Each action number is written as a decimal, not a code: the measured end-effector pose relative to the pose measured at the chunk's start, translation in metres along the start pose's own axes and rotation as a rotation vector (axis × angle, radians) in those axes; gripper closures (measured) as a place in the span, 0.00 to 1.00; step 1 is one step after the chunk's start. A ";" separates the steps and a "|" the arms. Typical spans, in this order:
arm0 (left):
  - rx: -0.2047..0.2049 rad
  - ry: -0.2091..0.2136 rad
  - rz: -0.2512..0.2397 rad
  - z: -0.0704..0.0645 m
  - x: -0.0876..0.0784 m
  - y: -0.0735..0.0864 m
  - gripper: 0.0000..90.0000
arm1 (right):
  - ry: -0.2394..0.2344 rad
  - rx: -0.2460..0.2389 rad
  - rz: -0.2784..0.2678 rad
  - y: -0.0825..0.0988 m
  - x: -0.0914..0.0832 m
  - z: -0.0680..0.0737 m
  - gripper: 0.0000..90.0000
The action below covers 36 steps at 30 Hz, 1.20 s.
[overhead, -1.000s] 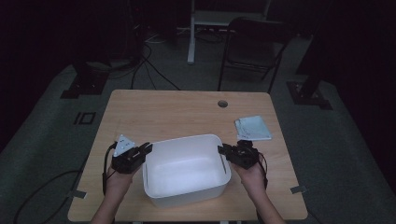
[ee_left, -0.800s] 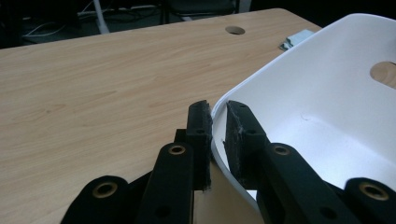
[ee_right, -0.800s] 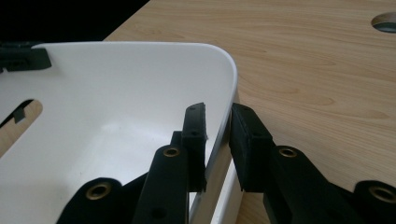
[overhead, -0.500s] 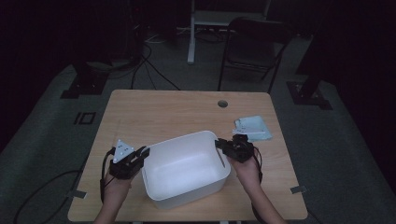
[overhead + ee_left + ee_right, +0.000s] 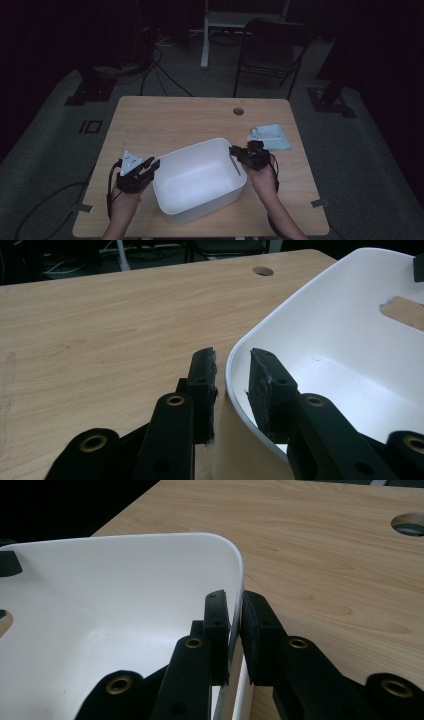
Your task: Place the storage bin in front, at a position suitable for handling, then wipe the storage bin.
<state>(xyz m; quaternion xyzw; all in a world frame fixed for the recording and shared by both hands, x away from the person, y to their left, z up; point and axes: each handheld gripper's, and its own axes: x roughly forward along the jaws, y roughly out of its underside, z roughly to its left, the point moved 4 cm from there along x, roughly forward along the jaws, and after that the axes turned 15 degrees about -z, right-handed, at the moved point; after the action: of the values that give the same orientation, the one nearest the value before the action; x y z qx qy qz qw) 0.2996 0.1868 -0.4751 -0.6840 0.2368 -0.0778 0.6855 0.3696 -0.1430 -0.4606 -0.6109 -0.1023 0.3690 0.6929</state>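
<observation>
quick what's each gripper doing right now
Left gripper: jaws just opening, straddling the white tub wall with a gap.
Right gripper: shut on the tub's rim.

A dim lab or studio: bare wooden table (image 5: 175,120), floor cables (image 5: 165,75), stand bases (image 5: 90,92), folding chair (image 5: 270,50).

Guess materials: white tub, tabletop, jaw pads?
White tub: likely moulded plastic, smooth with a slight sheen, thin rounded rim. Tabletop: light wood-grain surface, matte, possibly laminate. Pads on the left hand-held gripper: black, rough and frayed at the edges, probably foam or rubber.
</observation>
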 end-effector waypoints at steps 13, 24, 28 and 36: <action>-0.007 -0.003 -0.002 0.003 0.000 0.000 0.75 | -0.005 0.002 0.000 0.000 0.000 0.000 0.90; -0.024 0.000 -0.002 0.004 0.000 0.001 0.71 | -0.013 0.007 0.005 0.000 -0.001 -0.001 0.90; -0.015 -0.003 -0.004 0.003 -0.002 0.001 0.70 | -0.012 0.010 0.005 0.000 -0.001 -0.001 0.90; -0.048 0.026 0.013 0.005 0.002 0.002 0.65 | -0.009 0.013 0.006 0.000 -0.001 0.000 0.90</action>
<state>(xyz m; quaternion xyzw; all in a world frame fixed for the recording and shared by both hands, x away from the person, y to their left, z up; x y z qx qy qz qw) 0.3028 0.1906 -0.4781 -0.6976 0.2518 -0.0769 0.6664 0.3694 -0.1437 -0.4608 -0.6050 -0.1015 0.3744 0.6954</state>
